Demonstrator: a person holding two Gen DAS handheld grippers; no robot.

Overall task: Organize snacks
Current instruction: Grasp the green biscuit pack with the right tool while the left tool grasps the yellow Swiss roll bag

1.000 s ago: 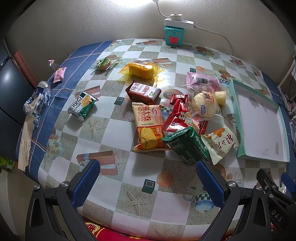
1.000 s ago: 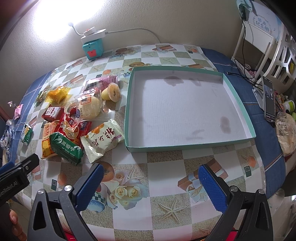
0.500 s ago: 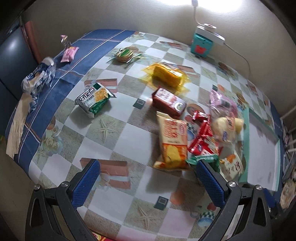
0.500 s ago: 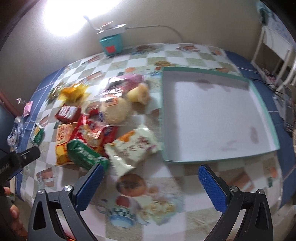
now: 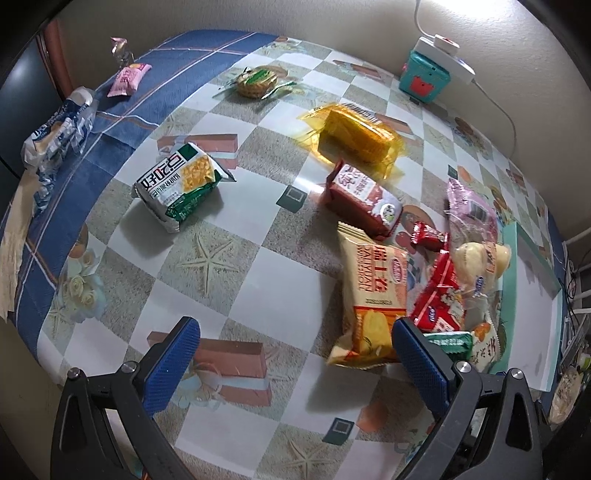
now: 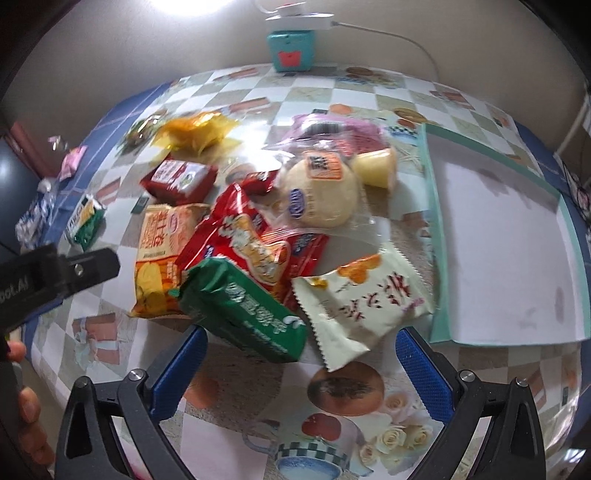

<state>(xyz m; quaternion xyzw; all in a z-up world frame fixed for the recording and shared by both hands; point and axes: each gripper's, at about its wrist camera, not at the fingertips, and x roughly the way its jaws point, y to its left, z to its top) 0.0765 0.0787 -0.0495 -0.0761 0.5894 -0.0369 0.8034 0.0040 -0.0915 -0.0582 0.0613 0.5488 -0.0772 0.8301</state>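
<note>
Beside one tray [image 6: 437, 258], two red packets [image 6: 236, 240].

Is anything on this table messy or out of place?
Yes. The tray holds nothing, while the snacks lie loose beside it. Several overlap in a heap: a green packet leans on a red bag. A green-and-white packet lies apart, well away from the heap.

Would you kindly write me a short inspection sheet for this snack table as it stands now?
Surface: patterned tablecloth, mostly covered.
Job's things: tray holds nothing; green packet, cream packet, orange packet and others piled beside it; green-white packet apart.
Clutter: teal box by the wall.
Grippers: left gripper and right gripper open, holding nothing.
Cables: white cable behind the box.
Surroundings: beige wall.
</note>
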